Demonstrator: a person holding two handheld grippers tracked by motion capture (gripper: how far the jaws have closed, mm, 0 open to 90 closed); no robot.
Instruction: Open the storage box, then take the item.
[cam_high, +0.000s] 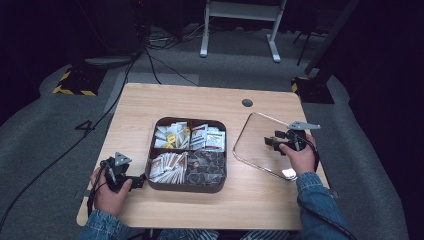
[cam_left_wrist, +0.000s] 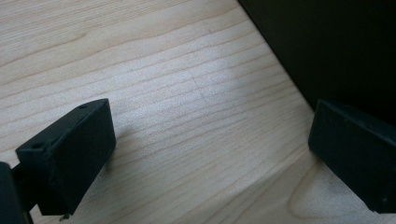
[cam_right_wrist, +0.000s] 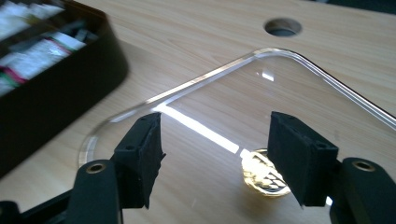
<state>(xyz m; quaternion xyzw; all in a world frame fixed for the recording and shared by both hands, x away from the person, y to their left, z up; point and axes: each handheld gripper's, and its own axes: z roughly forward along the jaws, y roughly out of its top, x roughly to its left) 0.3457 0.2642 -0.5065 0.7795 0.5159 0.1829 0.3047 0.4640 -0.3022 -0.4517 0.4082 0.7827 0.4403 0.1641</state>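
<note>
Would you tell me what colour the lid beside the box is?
The lid is clear and colourless, seen best in the right gripper view.

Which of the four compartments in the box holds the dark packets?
The near right compartment of the box: its packets are dark, while the other three hold light ones.

Table (cam_high: 200, 100) pale matt wood; lid (cam_right_wrist: 280, 93) clear glossy, probably plastic; tray (cam_high: 187, 186) dark, matt

box (cam_right_wrist: 56, 88) blurred, cut off left | packets (cam_high: 190, 137) labels too small 2 read
</note>
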